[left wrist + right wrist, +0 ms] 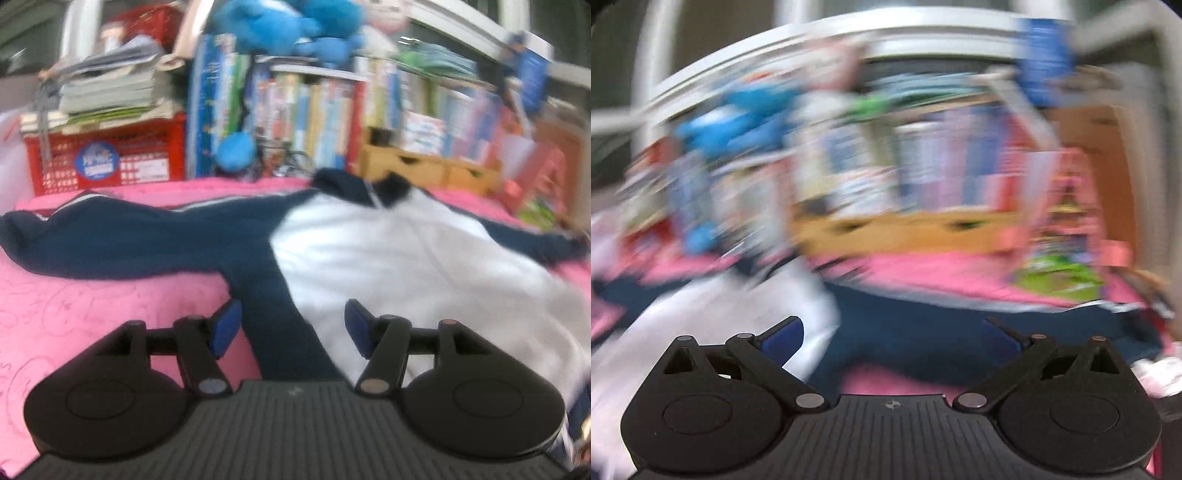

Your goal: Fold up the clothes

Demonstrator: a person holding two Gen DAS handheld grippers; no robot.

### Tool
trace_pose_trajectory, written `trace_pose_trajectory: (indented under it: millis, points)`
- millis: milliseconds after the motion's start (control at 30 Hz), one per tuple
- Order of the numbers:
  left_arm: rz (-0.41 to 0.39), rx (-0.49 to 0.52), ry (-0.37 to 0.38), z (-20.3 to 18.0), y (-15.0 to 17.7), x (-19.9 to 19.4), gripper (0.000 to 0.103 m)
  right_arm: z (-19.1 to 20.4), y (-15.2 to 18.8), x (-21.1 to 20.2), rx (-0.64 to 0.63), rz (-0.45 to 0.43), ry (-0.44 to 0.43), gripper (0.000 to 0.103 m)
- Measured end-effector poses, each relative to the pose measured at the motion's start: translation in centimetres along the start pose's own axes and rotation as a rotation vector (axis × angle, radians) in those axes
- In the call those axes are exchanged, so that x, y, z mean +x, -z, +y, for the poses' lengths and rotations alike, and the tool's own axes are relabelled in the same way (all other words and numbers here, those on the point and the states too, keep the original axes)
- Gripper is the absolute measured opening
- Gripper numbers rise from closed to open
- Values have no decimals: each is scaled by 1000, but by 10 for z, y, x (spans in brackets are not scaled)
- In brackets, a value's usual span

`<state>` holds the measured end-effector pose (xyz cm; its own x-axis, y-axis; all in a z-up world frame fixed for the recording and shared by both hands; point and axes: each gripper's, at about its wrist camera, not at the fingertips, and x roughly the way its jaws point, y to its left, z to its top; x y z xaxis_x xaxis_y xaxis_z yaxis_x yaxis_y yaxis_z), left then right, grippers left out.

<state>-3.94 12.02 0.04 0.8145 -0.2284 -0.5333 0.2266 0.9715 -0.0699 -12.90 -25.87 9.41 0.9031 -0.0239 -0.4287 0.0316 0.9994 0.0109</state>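
A navy and white jacket lies spread flat on a pink blanket, collar at the far side, sleeves out to left and right. My left gripper is open and empty, hovering over the jacket's near left side where navy meets white. In the blurred right wrist view, my right gripper is open and empty above the jacket's navy right sleeve, with the white body to its left.
Behind the blanket stand a red crate topped with stacked papers, a row of books, blue plush toys, and wooden drawers. A green item lies at the blanket's far right.
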Motion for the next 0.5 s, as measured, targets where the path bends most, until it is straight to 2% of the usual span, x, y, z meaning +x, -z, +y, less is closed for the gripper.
trace_pose_trajectory:
  millis: [100,167,233,333,433,500]
  points:
    - [12,96,42,-13,19,-24,62,65,21,-33,-237,81,-131,102]
    - [5,182,62,-25,30,-39,63,109,38,-58,-424,122,-153,102]
    - [-10,257,83,-36,40,-51,67,149,58,-77,-610,116,-152,103]
    - [-26,290,116,-47,46,-59,67,197,90,-80,-835,119,-203,103]
    - [-34,320,159,-57,51,-67,67,228,109,-65,-950,62,-145,101]
    - [-45,375,178,-65,54,-76,68,239,100,-54,-911,16,-113,103]
